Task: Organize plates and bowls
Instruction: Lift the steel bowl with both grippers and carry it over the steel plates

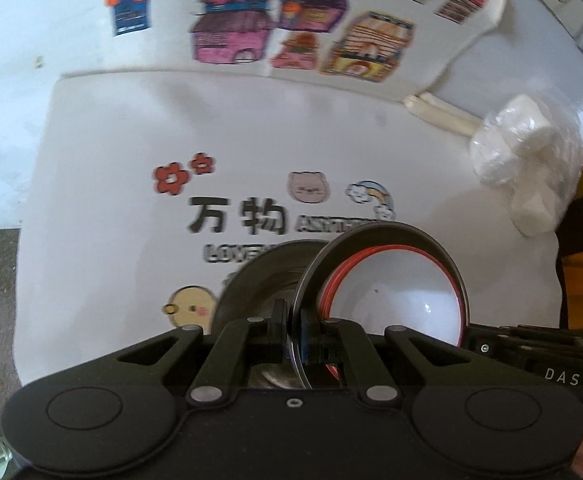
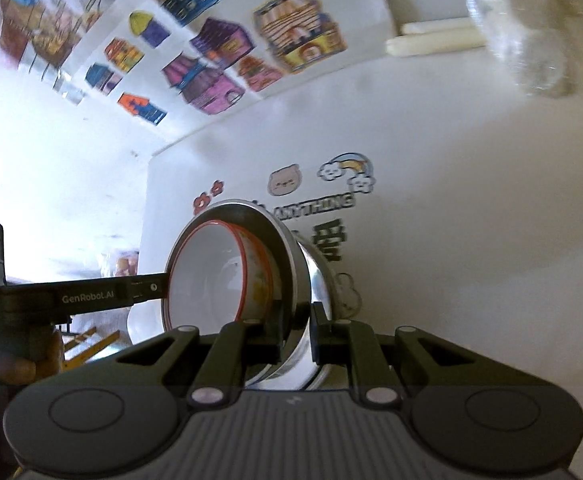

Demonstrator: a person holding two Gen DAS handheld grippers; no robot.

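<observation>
A steel bowl (image 1: 387, 236) holds a white bowl with a red rim (image 1: 403, 288) nested inside it. My left gripper (image 1: 294, 332) is shut on the steel bowl's rim, one finger inside, one outside. My right gripper (image 2: 296, 330) is shut on the opposite rim of the same steel bowl (image 2: 287, 248), with the white red-rimmed bowl (image 2: 211, 276) inside. The stack is tilted and held above a white tablecloth. Each gripper shows at the edge of the other's view.
The white tablecloth (image 1: 131, 140) has printed cartoons and letters. A bundle of white objects in clear plastic (image 1: 531, 160) lies at the right. Two white sticks (image 1: 439, 114) lie beside it. Coloured house drawings (image 1: 251, 28) cover the far side.
</observation>
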